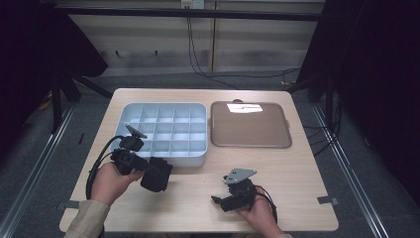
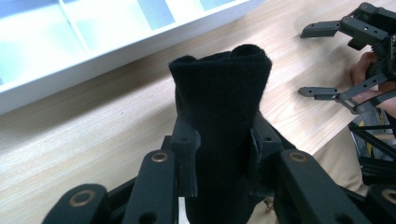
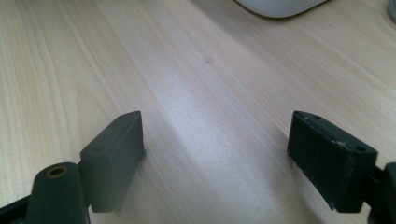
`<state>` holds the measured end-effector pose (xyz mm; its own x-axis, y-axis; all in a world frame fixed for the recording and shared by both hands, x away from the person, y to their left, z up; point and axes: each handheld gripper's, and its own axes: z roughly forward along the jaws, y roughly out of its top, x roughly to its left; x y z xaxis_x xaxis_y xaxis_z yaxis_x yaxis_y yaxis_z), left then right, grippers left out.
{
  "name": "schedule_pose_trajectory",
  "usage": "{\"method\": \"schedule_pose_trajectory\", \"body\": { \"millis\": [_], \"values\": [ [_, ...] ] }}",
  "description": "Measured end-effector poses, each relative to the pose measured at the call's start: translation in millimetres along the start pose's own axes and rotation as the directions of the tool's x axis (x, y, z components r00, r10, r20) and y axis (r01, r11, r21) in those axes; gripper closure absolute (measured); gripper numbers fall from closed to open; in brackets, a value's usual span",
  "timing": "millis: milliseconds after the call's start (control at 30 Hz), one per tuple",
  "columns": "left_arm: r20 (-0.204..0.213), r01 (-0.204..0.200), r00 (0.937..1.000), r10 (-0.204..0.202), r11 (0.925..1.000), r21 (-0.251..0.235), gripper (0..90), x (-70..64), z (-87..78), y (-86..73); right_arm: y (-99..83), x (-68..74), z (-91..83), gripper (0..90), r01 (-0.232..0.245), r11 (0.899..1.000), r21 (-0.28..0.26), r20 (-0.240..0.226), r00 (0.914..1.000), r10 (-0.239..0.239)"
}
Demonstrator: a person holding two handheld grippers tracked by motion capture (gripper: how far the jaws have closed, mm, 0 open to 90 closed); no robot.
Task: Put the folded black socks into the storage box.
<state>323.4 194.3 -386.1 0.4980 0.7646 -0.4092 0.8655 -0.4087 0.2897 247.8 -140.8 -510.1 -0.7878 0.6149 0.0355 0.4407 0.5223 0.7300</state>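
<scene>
A rolled black cloth is clamped between the jaws of the left gripper, which is held in the person's left hand over the near left part of the wooden table. In the left gripper view the cloth is seen gripped on both sides by the black jaws and rising well past them, its folded end pointed towards the white tray. Whether the cloth touches the table cannot be told.

The white compartment tray is set on the far left of the table, just beyond the held cloth, and its near wall is seen in the left gripper view. A flat brown tray is placed just to the right of it, the two side by side.

The right gripper is held in the right hand low over the near right part of the table, well apart from the cloth. Its jaws are spread wide, and in the right gripper view only bare wood is seen between them. The same gripper is seen, spread, at the right edge of the left gripper view.
</scene>
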Motion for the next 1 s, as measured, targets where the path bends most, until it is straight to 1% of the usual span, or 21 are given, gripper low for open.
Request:
{"method": "schedule_pose_trajectory", "body": {
  "millis": [67,100,233,267,333,400,467,567,633,667,767,833,900,967,1000],
  "values": [
    [-0.003,0.002,1.0000,-0.002,1.0000,0.002,69.2,1.3,-2.5,0.4,0.0,-0.1,0.1,18.4,0.001,1.000,-0.001,0.000,1.0000,-0.001],
    [-0.007,0.011,0.9999,-0.011,0.9999,-0.007,69.3,1.1,-3.3,0.4,0.0,-0.1,0.1,18.4,0.001,1.000,-0.001,0.000,1.0000,-0.001],
    [-0.011,-0.002,0.9999,0.002,1.0000,-0.001,69.2,3.9,-8.2,1.2,0.1,0.0,0.1,18.4,0.000,1.000,-0.002,0.000,1.0000,0.000],
    [-0.015,0.016,0.9998,-0.016,0.9998,-0.013,69.2,4.0,-8.7,1.3,0.1,-0.1,0.1,18.4,0.000,1.000,-0.002,0.000,1.0000,0.000],
    [-0.020,0.010,0.9998,-0.010,0.9999,-0.010,69.2,7.3,-11.5,1.9,0.1,-0.2,0.2,18.4,0.002,1.000,-0.002,0.000,1.0000,-0.002],
    [-0.027,0.020,0.9994,-0.020,0.9997,-0.012,69.2,8.7,-13.7,2.5,0.0,0.0,0.1,18.4,0.000,1.000,-0.002,0.000,1.0000,0.000],
    [-0.035,0.020,0.9992,-0.021,0.9997,-0.012,69.3,9.8,-16.2,3.5,0.1,0.0,0.1,18.3,-0.001,1.000,-0.002,0.000,1.0000,0.001],
    [-0.042,0.032,0.9986,-0.033,0.9992,-0.024,69.3,11.2,-20.6,5.3,0.1,0.0,0.1,18.3,-0.001,1.000,-0.001,0.000,1.0000,0.001],
    [-0.045,0.028,0.9986,-0.029,0.9993,-0.025,69.2,12.6,-23.2,6.6,0.1,0.0,0.1,18.2,-0.001,1.000,-0.001,-0.001,1.0000,0.001],
    [-0.045,0.041,0.9981,-0.042,0.9987,-0.030,69.2,12.6,-24.3,7.3,0.1,0.0,0.1,18.2,-0.001,1.000,-0.001,-0.001,1.0000,0.001],
    [-0.043,0.036,0.9984,-0.037,0.9988,-0.035,69.3,14.5,-27.6,8.7,0.1,-0.1,0.2,18.2,0.002,1.000,-0.002,-0.001,1.0000,-0.002],
    [-0.047,0.041,0.9980,-0.043,0.9984,-0.038,69.2,15.4,-29.6,9.9,0.1,0.0,0.1,18.2,0.000,1.000,-0.001,-0.001,1.0000,0.000],
    [-0.047,0.039,0.9981,-0.041,0.9986,-0.035,69.3,16.4,-31.8,10.9,0.1,-0.3,0.3,18.2,0.005,1.000,-0.004,0.000,1.0000,-0.005],
    [-0.054,0.042,0.9976,-0.044,0.9983,-0.041,69.3,16.5,-33.6,12.1,0.1,-0.3,0.3,18.0,0.005,1.000,-0.003,-0.001,1.0000,-0.005],
    [-0.053,0.049,0.9972,-0.052,0.9977,-0.048,69.3,16.2,-34.2,12.7,0.1,-0.3,0.3,17.8,0.005,1.000,-0.003,-0.001,1.0000,-0.005]
  ]
}}
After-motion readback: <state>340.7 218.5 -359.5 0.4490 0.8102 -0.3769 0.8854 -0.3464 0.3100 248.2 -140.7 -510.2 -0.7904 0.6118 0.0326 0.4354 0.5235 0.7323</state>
